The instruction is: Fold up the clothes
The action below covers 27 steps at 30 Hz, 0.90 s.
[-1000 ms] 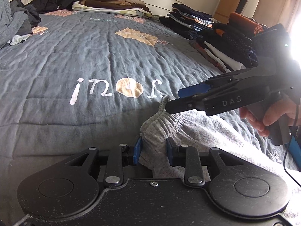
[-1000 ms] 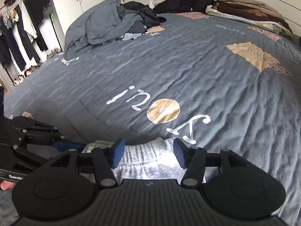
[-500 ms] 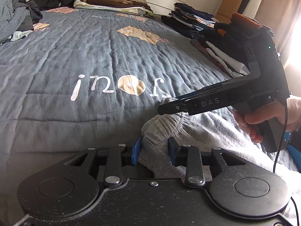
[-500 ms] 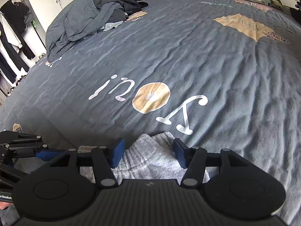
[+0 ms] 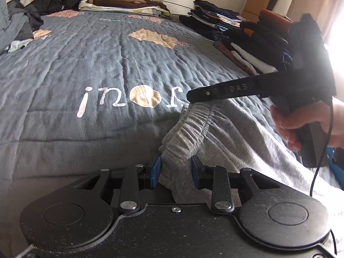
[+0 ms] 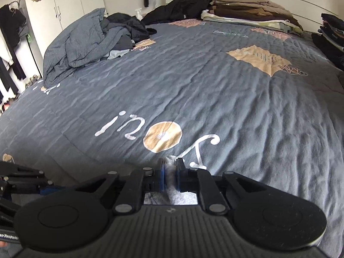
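Gripping the grey sweatpants (image 5: 217, 129) at the waistband, near bed (image 6: 215, 99) edge: left gripper (image 5: 175, 169) pinches a bunch of it, right gripper (image 6: 170, 177) is closing on a thin fold, pads apparently touching cloth. Folded stacks (image 5: 122, 2) sit at the far side; this garment is unfolded, its folding all left.

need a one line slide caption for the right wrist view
Right gripper closing its jaws on a bunch of grey sweatpants at the near edge of a grey bedspread.
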Each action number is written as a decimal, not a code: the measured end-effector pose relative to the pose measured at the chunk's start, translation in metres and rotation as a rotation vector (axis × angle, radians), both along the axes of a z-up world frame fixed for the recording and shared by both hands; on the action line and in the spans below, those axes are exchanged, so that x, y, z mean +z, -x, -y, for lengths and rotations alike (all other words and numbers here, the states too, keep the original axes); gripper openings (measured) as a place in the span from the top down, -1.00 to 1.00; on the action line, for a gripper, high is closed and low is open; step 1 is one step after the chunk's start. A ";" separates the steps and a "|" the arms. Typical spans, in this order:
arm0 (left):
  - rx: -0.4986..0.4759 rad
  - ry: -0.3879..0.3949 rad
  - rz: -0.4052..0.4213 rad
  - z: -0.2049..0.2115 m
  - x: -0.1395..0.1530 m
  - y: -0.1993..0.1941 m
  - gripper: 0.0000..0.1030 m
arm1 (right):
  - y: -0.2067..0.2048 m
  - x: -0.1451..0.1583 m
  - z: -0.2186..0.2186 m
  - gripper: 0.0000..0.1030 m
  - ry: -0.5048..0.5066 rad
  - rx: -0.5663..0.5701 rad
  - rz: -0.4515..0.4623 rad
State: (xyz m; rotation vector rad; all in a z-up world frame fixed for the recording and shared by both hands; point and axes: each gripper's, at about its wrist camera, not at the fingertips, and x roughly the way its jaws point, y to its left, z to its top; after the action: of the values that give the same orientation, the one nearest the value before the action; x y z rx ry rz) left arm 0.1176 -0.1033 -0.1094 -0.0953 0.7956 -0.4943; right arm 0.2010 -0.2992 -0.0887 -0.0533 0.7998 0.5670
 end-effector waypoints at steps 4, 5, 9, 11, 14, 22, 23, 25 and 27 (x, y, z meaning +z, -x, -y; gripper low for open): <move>-0.003 -0.006 -0.022 -0.003 0.000 -0.003 0.43 | -0.009 -0.012 -0.002 0.81 -0.008 -0.008 -0.021; 0.003 0.000 -0.027 -0.005 -0.001 -0.004 0.43 | -0.011 -0.016 -0.004 0.81 -0.008 -0.009 -0.027; 0.007 0.057 0.005 -0.010 0.000 -0.002 0.36 | -0.019 -0.028 -0.006 0.77 -0.022 0.009 -0.066; 0.019 0.087 0.015 -0.014 0.006 -0.003 0.28 | -0.017 -0.023 -0.006 0.72 -0.012 0.021 -0.055; 0.063 0.138 0.045 -0.025 0.021 -0.005 0.01 | -0.011 -0.005 0.002 0.59 -0.022 0.028 -0.037; -0.048 0.255 0.004 -0.015 0.032 0.001 -0.03 | 0.048 0.061 0.050 0.20 -0.120 -0.052 0.070; -0.078 0.261 0.000 -0.010 0.032 0.004 -0.03 | 0.061 0.064 0.056 0.19 -0.130 -0.056 0.071; -0.126 0.253 0.006 0.001 0.031 0.011 -0.03 | 0.086 0.069 0.068 0.14 -0.149 -0.063 0.067; -0.168 0.242 0.015 0.011 0.030 0.018 -0.03 | 0.110 0.062 0.078 0.12 -0.175 -0.072 0.031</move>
State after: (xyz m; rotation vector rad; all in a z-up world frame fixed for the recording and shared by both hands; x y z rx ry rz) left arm 0.0993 -0.1140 -0.0792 -0.2501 0.7300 -0.7493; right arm 0.0914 -0.3770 -0.0269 0.1271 0.7165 0.5648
